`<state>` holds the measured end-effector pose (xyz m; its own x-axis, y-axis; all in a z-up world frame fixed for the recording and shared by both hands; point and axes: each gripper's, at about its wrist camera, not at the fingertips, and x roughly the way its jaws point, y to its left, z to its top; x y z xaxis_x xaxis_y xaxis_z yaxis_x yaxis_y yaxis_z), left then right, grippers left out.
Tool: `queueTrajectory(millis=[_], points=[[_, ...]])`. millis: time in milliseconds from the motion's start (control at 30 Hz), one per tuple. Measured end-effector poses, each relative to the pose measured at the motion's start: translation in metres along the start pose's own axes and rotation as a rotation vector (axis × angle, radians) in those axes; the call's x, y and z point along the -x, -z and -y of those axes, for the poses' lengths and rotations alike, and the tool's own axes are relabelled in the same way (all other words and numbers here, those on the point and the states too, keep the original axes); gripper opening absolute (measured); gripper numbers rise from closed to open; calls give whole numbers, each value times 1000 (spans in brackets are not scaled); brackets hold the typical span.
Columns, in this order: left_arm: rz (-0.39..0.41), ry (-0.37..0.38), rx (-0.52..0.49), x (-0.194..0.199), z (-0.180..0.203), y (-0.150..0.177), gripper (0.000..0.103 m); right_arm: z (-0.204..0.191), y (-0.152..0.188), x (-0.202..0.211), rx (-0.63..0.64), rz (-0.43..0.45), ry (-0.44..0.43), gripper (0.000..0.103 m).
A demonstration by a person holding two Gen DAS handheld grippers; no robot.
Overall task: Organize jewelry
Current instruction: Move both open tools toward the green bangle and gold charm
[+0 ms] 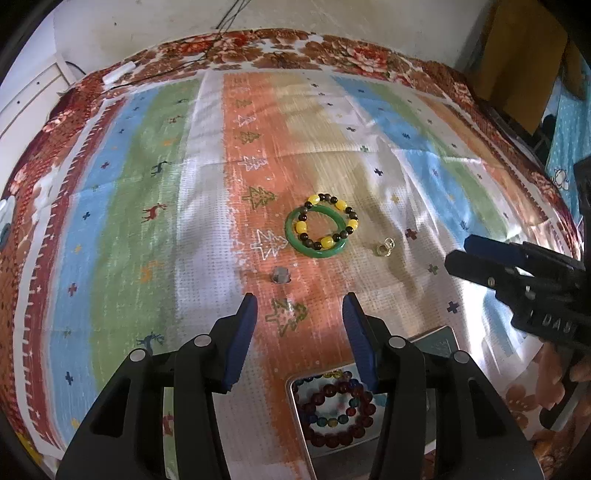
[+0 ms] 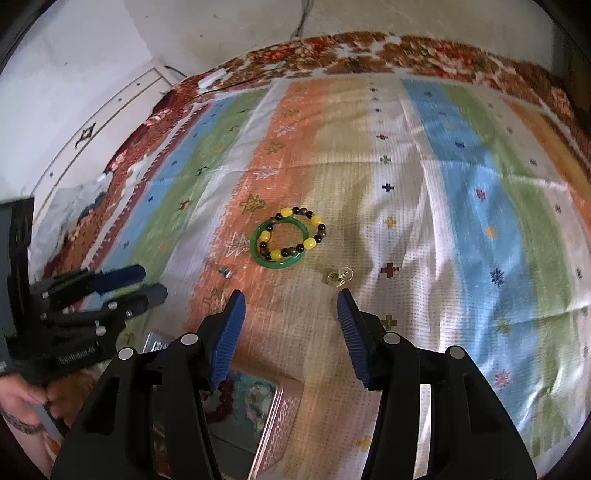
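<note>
A green bangle point(image 1: 295, 242) point(image 2: 258, 254) lies on the striped cloth with a yellow-and-dark bead bracelet point(image 1: 349, 225) point(image 2: 312, 240) across it. A small clear earring point(image 1: 385, 248) point(image 2: 340, 277) lies to their right. A small silver ring point(image 1: 280, 275) point(image 2: 226, 271) lies near the bangle. A metal tin point(image 1: 295, 406) point(image 2: 273, 424) near me holds red and multicolour bead bracelets point(image 1: 338, 411). My left gripper point(image 1: 299, 306) point(image 2: 146, 282) is open and empty above the cloth, just short of the ring. My right gripper point(image 2: 291, 301) point(image 1: 458, 254) is open and empty, short of the earring.
The striped cloth point(image 1: 147, 184) lies over a floral red blanket point(image 1: 258, 48) on a bed. A white wall and cabinet point(image 2: 92, 122) stand at the left. Black cables point(image 1: 229, 22) hang at the back. A brown board point(image 1: 524, 55) leans at the far right.
</note>
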<state>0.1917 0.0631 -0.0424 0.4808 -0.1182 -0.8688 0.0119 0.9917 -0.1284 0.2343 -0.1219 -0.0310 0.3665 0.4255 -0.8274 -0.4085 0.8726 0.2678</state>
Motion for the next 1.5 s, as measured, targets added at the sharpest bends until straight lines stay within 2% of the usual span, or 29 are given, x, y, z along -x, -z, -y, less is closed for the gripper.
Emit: queueTrajectory(millis=[433,600,1267,1367,1500], points=[[-49,-1,8,-28,-9,-23,48,20,-26,-29,-76,-24,12,52],[-66,11,14,-38,-11,-30,48,22,-35,-49,-51,-52,41,52],[-151,-10,-34,-81,-15,-39,48,30,-61,-108,-32,-125,70,52],[-169,1,-39,-86,-15,-40,41,29,-64,-114,-29,-129,70,52],[-183,10,-49,-91,-14,-40,39,27,-67,-125,-21,-148,91,52]])
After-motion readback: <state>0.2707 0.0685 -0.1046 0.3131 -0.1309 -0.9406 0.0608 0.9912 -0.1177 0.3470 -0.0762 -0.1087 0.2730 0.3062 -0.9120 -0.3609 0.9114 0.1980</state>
